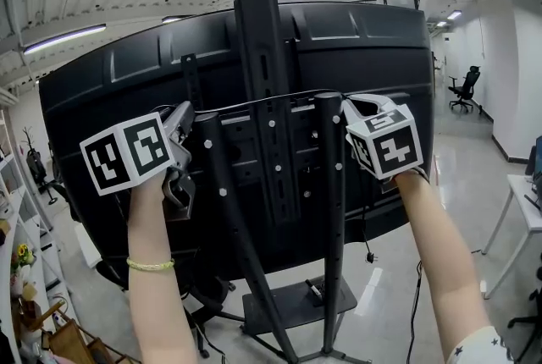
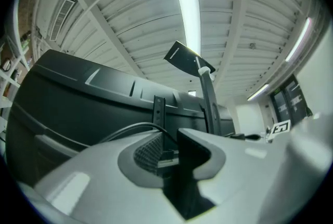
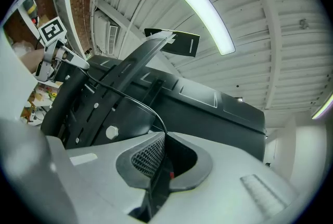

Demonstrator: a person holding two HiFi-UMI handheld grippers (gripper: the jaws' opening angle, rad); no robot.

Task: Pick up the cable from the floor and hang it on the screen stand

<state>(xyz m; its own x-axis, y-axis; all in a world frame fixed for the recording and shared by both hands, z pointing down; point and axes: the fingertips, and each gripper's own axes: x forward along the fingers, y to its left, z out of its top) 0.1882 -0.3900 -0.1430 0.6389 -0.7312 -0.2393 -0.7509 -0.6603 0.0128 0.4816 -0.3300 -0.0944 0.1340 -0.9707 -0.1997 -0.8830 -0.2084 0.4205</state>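
The screen stand (image 1: 257, 41) carries a big black screen (image 1: 102, 100), and I see it from behind. A thin black cable (image 1: 279, 97) runs level across the stand's struts between my two grippers. My left gripper (image 1: 188, 113) is at the left strut (image 1: 224, 184). In the left gripper view its jaws (image 2: 169, 142) stand apart, with the cable (image 2: 130, 128) lying loose in the gap. My right gripper (image 1: 349, 104) is at the right strut (image 1: 330, 184). It (image 3: 164, 147) is shut on the cable (image 3: 130, 98), which leads off toward the left gripper (image 3: 57, 53).
The stand's base plate (image 1: 301, 303) rests on the floor below. Another cord (image 1: 415, 303) hangs by my right forearm. A white table (image 1: 525, 206) is at the right, an office chair (image 1: 464, 87) far back, and shelves and bags (image 1: 51, 328) at lower left.
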